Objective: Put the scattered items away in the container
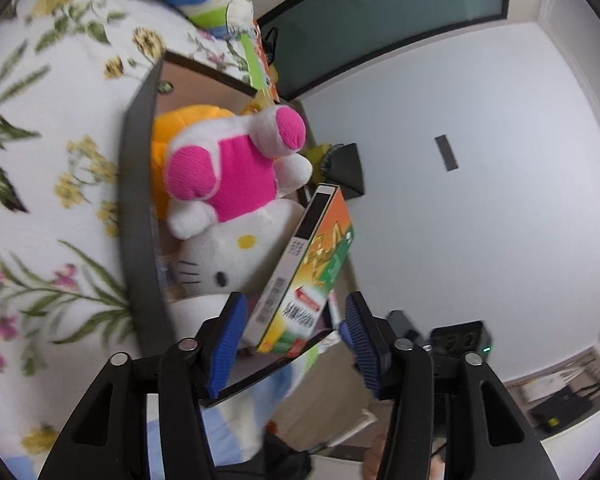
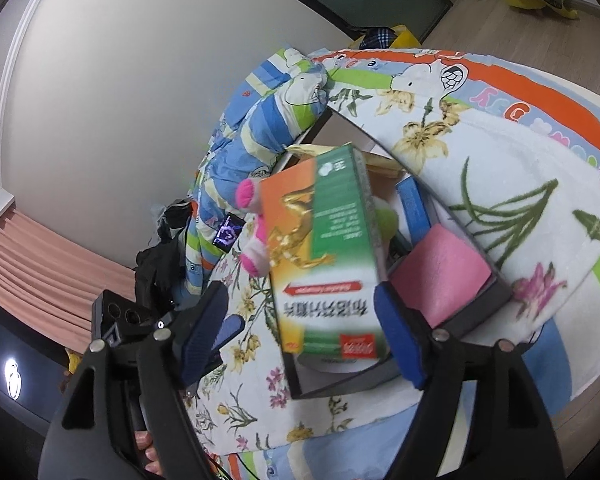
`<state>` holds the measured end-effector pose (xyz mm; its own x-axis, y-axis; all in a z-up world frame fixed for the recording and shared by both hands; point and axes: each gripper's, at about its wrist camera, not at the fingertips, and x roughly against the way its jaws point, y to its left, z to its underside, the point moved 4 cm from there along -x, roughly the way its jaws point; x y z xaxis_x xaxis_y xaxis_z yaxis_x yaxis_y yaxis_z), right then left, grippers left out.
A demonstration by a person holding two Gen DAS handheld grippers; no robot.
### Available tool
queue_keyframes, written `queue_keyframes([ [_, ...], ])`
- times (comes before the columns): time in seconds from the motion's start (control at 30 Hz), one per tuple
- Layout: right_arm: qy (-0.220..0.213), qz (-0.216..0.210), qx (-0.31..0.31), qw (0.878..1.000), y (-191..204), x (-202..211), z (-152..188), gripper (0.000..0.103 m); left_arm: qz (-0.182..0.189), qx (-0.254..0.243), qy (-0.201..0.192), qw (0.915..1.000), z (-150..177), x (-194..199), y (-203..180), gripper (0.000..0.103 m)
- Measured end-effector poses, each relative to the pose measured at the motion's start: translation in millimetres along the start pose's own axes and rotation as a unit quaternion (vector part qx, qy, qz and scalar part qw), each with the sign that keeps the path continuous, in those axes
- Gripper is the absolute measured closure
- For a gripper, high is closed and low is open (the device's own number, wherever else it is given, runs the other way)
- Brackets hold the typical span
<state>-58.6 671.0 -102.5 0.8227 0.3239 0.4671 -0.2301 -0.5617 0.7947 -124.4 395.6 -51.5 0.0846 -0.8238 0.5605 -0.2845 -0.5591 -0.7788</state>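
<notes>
With both the left gripper [image 1: 294, 344] and right gripper [image 2: 300, 328] standing wide and free of the medicine box [image 1: 304, 272], which leans at centre frame inside the container [image 1: 140, 184] on the bed [image 1: 52, 120], back them away without tipping it.

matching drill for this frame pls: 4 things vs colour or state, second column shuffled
1. plush toy
2. carton
3. container
4. left claw

a. dark grey, on the floral bedding
b. open, pads clear of the carton
c. white and pink, lying in the container
d. orange and green, tilted over the container's edge

Pairs: 1-c, 2-d, 3-a, 4-b
</notes>
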Motion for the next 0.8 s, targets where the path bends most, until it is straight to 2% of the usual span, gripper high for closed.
queue_keyframes([
  [0.03,-0.002,0.004,0.003,1.0,3,2,2,0.019,-0.015,-0.009,-0.008,0.9998,1,7,-3,0.025],
  [0.07,-0.005,0.008,0.006,1.0,7,5,5,0.014,-0.031,-0.019,-0.019,0.9992,3,15,-5,0.022],
  [0.2,-0.013,0.055,0.029,0.998,22,14,18,0.004,-0.094,-0.055,-0.05,0.9928,-27,-1,-8,0.021],
  [0.27,-0.016,0.08,0.05,0.995,32,19,27,0.0,-0.125,-0.074,-0.06,0.9875,-27,1,-9,0.017],
  [0.4,-0.014,0.126,0.099,0.987,54,31,45,0.0,-0.189,-0.133,-0.084,0.9694,-11,25,-8,0.003],
  [0.53,-0.009,0.161,0.136,0.977,69,39,62,0.0,-0.228,-0.17,-0.099,0.9536,5,48,-12,0.002],
  [0.7,-0.006,0.191,0.176,0.966,88,50,85,0.0,-0.313,-0.212,-0.096,0.921,24,55,-13,0.002],
  [0.8,-0.024,0.214,0.207,0.954,103,56,96,0.0,-0.32,-0.231,-0.097,0.9136,36,57,-17,0.002],
])
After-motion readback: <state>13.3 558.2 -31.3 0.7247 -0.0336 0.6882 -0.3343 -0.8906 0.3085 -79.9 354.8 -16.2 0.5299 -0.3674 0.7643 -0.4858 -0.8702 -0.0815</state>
